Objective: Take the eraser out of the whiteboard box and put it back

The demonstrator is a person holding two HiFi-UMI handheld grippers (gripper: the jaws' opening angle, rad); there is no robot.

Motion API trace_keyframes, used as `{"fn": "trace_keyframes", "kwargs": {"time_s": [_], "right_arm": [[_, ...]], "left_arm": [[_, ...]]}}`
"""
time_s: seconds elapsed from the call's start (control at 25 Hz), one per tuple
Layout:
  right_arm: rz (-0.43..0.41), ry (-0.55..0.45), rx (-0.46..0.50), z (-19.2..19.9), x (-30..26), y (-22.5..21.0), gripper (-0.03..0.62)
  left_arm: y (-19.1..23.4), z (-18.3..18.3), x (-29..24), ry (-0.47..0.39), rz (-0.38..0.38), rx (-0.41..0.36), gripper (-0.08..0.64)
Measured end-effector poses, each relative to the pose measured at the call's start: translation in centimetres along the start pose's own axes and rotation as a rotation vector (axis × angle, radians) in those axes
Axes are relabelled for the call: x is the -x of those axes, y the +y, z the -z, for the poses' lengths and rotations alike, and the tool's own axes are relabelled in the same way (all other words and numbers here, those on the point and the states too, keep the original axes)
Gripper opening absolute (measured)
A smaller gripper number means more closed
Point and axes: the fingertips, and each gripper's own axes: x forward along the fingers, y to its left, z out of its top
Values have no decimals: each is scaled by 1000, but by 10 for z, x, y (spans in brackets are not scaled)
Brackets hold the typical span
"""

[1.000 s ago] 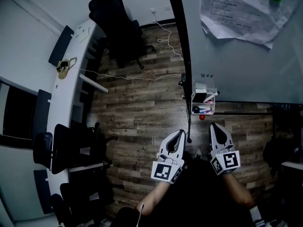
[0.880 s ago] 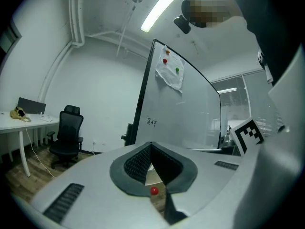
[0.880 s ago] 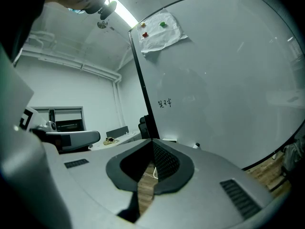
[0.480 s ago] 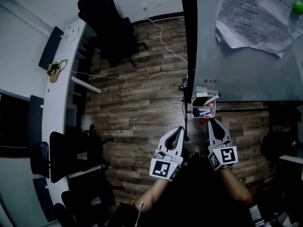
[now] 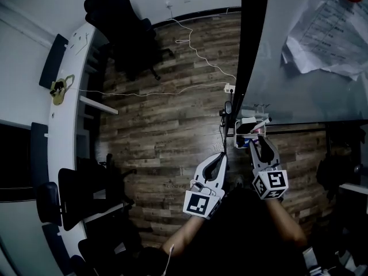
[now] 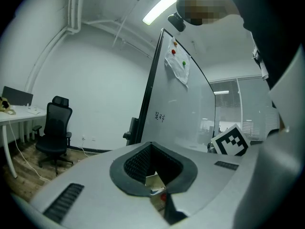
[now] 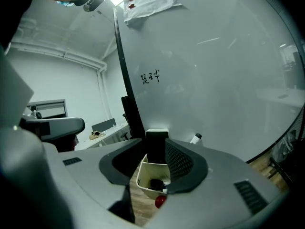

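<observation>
Right gripper view: the right gripper (image 7: 147, 189) is released, its jaws having just been opening. The eraser (image 7: 156, 147) stands between them with a gap at its left.
Eraser: upright in the whiteboard box (image 7: 143, 175); black body, white top.
Whiteboard box: white, at the lower edge of the whiteboard (image 7: 214, 70).
Left gripper view: the left gripper (image 6: 159, 197) is clenched on nothing.
Head view: both grippers are side by side over the wooden floor (image 5: 167, 131).
</observation>
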Motion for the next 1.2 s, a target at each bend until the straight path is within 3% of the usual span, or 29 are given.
{"fn": "trace_keyframes", "kwargs": {"time_s": [0.28,0.64,1.2], "right_arm": [[8,61,-14,11,-25,-4,204],[14,104,-22,16,-47,-5,249],[65,162,-31,24,-68,-12,256]], "left_arm": [[14,0,-14,-6,11,15,6],[29,-1,-23,4,12,31,6],[45,1,-27,12,-7,46,6]]}}
